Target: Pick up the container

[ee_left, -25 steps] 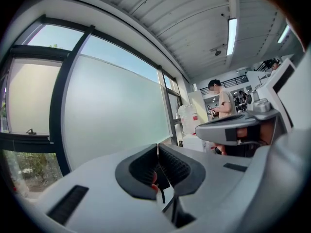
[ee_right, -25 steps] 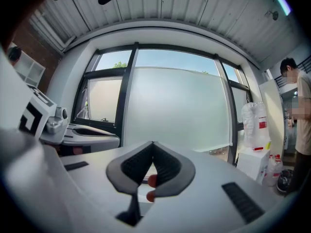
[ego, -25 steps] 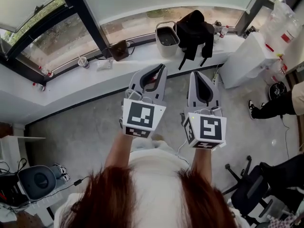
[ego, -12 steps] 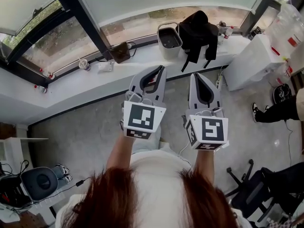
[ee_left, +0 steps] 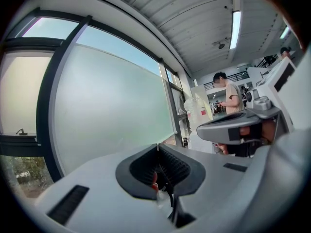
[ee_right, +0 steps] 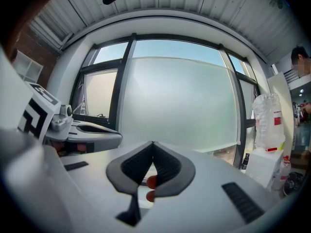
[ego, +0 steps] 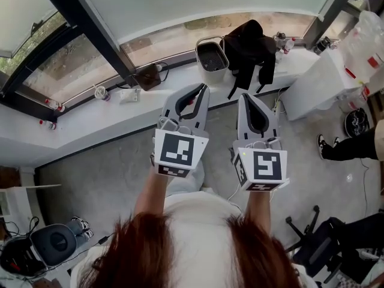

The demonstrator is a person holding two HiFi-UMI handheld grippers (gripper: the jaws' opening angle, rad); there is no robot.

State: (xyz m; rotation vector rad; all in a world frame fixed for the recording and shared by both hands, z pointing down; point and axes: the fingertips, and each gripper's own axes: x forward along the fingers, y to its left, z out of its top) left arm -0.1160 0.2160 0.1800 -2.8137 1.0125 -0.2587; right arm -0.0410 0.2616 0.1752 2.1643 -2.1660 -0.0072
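The container (ego: 211,53) is a pale square bucket with a wire handle and dark contents. It stands on the white window sill (ego: 84,116), well ahead of both grippers. My left gripper (ego: 204,87) and right gripper (ego: 247,95) are held up side by side above the floor, pointing toward the sill. Both are shut with nothing between the jaws. In the left gripper view the left gripper (ee_left: 157,145) has its ribbed pads meeting at the tip, facing a frosted window. In the right gripper view the right gripper (ee_right: 152,142) is closed the same way.
A black bag (ego: 252,41) lies beside the container, with bottles (ego: 282,39) behind it. A brown pouch (ego: 149,77) and a cup (ego: 102,93) sit further left. A white cabinet (ego: 315,77), a person's leg (ego: 348,146) and an office chair (ego: 324,245) are at right.
The head view has drifted a little, so the sill and container sit slightly differently in frame. Both grippers keep the same shut pose side by side.
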